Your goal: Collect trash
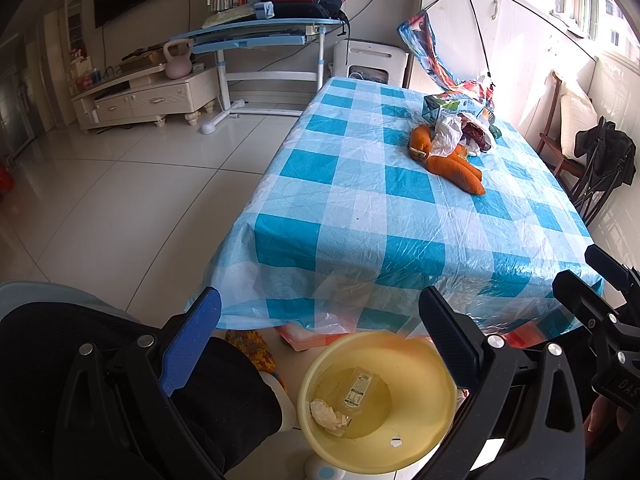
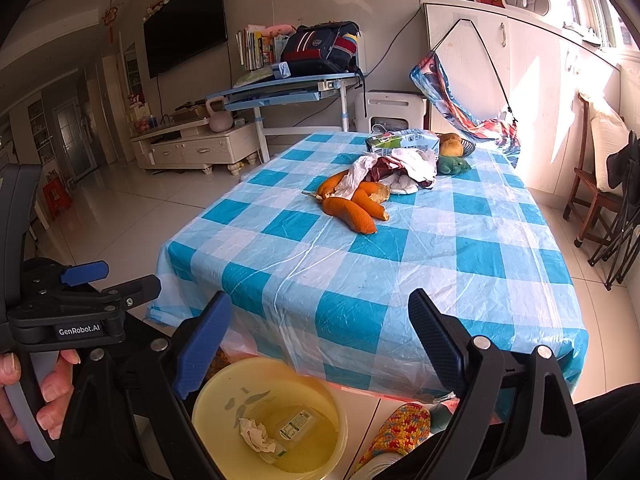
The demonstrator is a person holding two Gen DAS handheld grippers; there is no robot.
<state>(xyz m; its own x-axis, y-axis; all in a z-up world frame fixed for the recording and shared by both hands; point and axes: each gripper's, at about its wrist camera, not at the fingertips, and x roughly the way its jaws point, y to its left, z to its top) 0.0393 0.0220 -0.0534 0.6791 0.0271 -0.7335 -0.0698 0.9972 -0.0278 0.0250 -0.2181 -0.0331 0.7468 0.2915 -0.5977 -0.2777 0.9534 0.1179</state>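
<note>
Both grippers' jaws spread, gripping nothing, orange peels [image 2: 352, 204] far beyond on table [image 2: 440, 248], yellow bin [image 2: 272, 416] below.

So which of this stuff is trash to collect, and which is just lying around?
For the job:
orange peels
crumpled bags
yellow bin
tissue and wrapper, already binned

Just lying about:
carton
fruit bowl
green toy
slipper
backpack

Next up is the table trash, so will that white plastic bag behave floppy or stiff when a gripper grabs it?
The white plastic bag looks thin and crumpled, so probably floppy and light. It drapes over the orange peels, so lifting it may drag or shift them. Its glossy film might slip between pads.
</note>
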